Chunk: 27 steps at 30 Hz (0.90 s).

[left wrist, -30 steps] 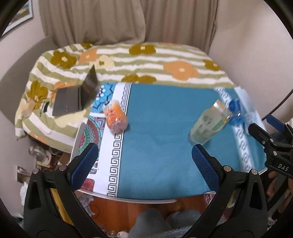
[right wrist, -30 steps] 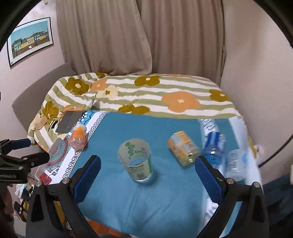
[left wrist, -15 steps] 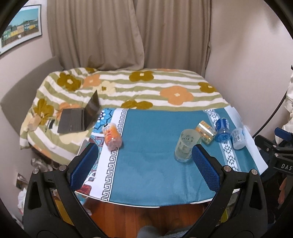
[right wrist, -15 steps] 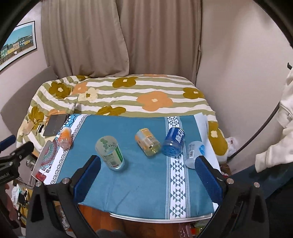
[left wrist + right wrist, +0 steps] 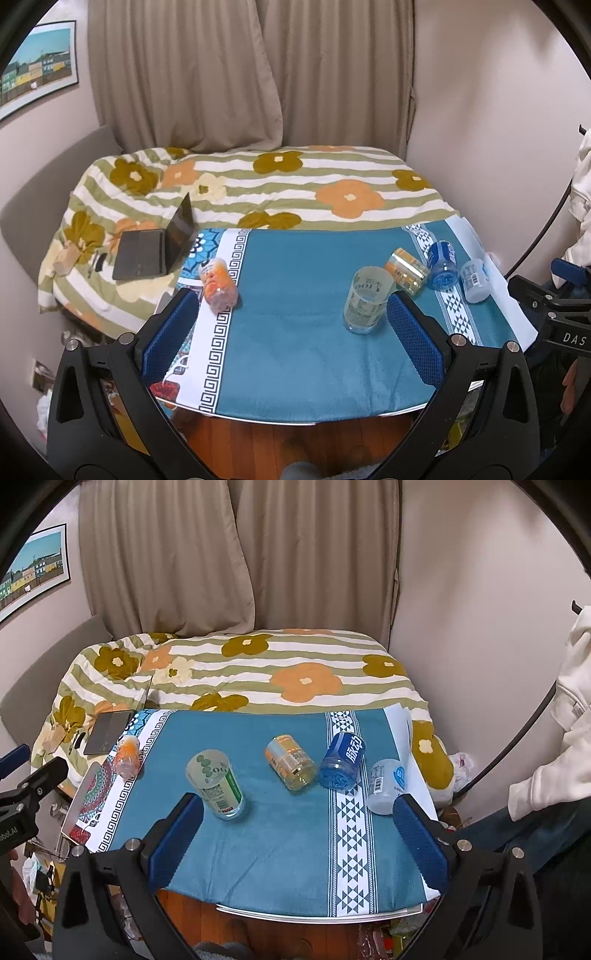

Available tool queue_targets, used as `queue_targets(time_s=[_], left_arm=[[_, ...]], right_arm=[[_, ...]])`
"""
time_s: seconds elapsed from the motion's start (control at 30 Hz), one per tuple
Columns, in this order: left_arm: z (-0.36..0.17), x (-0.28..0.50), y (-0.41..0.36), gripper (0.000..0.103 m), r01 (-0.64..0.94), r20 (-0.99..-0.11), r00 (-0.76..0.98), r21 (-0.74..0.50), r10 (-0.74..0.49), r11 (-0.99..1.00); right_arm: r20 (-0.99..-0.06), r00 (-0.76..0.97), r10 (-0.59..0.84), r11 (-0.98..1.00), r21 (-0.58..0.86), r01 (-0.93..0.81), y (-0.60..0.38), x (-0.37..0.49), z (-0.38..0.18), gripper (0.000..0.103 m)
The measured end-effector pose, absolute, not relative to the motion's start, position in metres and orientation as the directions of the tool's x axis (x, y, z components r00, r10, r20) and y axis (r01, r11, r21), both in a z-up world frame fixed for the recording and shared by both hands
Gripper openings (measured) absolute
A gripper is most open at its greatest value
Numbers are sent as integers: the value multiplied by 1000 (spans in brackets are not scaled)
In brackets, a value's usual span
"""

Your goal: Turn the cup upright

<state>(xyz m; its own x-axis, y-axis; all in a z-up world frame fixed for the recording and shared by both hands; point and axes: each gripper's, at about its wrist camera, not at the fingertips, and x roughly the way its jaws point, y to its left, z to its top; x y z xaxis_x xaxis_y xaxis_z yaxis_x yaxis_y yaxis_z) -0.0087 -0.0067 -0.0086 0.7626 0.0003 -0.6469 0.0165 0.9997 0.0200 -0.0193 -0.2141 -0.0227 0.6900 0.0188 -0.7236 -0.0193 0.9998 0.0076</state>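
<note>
A clear glass cup with green print (image 5: 216, 784) stands on the teal cloth with its base up and its rim on the cloth; it also shows in the left wrist view (image 5: 365, 300). My left gripper (image 5: 288, 343) is open and empty, held back above the table's front edge. My right gripper (image 5: 295, 843) is open and empty, also back from the cup near the front edge. Neither gripper touches the cup.
An orange bottle (image 5: 218, 287) lies at the left on the patterned cloth. A yellow jar (image 5: 291, 762), a blue bottle (image 5: 341, 760) and a clear bottle (image 5: 386, 786) lie to the right of the cup. A laptop (image 5: 155, 247) sits on the flowered bed behind.
Both grippers have pulled back and up from the table, so the view is wider. The cup went from tilted to standing on the cloth.
</note>
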Motion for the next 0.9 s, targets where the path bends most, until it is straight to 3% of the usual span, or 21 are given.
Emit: queue_targets(time_s=[0.9], left_arm=[[-11,5,-11,103,30,-652,759,15,-13,999]], right_arm=[[-725,689,11,1000,12,-3,-215,-10,-23,102]])
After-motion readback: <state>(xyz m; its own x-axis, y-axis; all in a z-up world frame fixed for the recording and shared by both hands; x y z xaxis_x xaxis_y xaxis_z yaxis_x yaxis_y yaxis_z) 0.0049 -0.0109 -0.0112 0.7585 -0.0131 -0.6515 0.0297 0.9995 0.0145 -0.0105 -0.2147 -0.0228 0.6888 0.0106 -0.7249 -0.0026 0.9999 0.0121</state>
